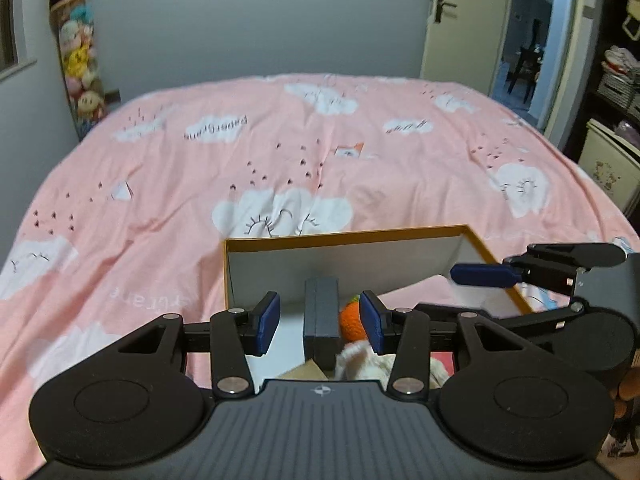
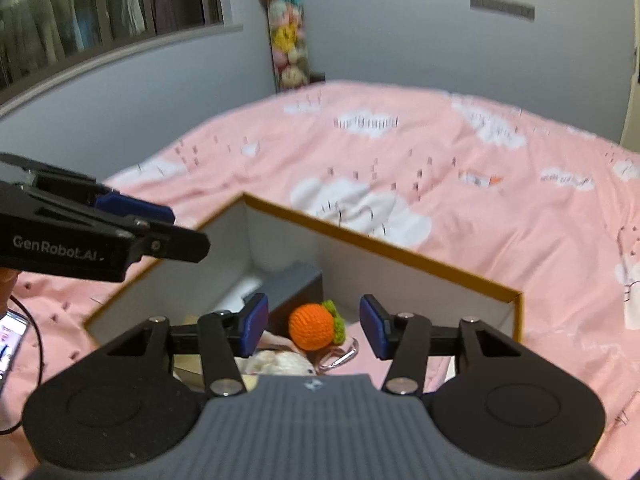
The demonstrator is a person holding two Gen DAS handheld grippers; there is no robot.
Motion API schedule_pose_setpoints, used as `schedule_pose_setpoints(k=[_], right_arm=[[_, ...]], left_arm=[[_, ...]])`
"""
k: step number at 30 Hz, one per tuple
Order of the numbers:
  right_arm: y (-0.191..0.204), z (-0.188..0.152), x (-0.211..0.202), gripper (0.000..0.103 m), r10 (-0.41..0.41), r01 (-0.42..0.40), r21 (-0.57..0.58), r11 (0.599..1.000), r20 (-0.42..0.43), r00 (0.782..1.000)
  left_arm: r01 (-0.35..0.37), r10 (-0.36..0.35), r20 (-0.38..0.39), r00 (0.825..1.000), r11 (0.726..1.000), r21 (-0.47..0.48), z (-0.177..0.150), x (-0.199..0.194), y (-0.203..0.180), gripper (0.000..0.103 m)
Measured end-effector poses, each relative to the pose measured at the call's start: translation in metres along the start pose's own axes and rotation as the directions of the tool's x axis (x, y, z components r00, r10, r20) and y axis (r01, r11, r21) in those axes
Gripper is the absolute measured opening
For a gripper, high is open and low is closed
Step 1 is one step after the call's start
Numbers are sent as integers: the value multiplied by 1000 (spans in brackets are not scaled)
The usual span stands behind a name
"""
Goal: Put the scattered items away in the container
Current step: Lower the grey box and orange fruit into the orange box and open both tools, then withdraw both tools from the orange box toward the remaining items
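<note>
Left hand-held gripper [image 1: 319,322] agape, box [image 1: 344,237] just beyond

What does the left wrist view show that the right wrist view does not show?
Only the left wrist view shows the open door and the shelves. Only the right wrist view shows the window, a phone and a metal carabiner. Both show the box, the orange crocheted ball, the dark block and the pink bedcover.

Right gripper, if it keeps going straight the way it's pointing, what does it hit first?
Probably the orange crocheted ball in the box, which sits between the right gripper's open fingers; depth is uncertain.
</note>
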State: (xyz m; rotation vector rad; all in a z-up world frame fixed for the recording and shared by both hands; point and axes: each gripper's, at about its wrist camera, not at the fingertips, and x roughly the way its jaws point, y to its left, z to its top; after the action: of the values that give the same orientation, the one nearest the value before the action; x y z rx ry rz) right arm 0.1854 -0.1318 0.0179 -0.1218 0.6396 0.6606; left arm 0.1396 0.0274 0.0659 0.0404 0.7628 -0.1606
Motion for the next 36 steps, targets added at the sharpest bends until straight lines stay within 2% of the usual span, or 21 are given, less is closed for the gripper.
schedule_pose_setpoints(k=[4, 8, 14, 16, 19, 21, 25, 32, 36], right_arm=[[11, -13, -40, 54, -18, 17, 2, 1000, 87, 996], [20, -33, -71, 56, -63, 61, 23, 998, 136, 989], [24, -77, -97, 58, -127, 118, 76, 990, 120, 985], [23, -93, -97, 59, -127, 118, 108, 987, 81, 989], [18, -120, -89, 59, -96, 99, 164, 981, -27, 995], [17, -137, -82, 59, -82, 99, 187, 977, -98, 992], [15, -161, -68, 59, -68, 115, 212, 971, -217, 974], [9, -191, -53, 59, -38, 140, 270, 953, -350, 936], [6, -201, -45, 70, 0, 120, 294, 948, -376, 927]], left_arm=[[17, -18, 31, 999, 999, 29, -16, -29, -10, 51], [38, -39, 21, 999, 998, 59, -36, -48, -22, 51], [98, -94, -51, 994, 993, 64, -77, -53, -41, 52], [123, -117, -91, 989, 991, 56, -93, -46, -47, 52], [155, -144, -158, 977, 986, 58, -118, -30, -55, 51], [168, -153, -193, 969, 984, 66, -133, -20, -61, 51], [172, -148, -254, 956, 982, 73, -153, -4, -65, 52], [167, -142, -264, 954, 983, 72, -162, -1, -66, 52], [164, -140, -281, 950, 985, 62, -168, -1, -68, 51]])
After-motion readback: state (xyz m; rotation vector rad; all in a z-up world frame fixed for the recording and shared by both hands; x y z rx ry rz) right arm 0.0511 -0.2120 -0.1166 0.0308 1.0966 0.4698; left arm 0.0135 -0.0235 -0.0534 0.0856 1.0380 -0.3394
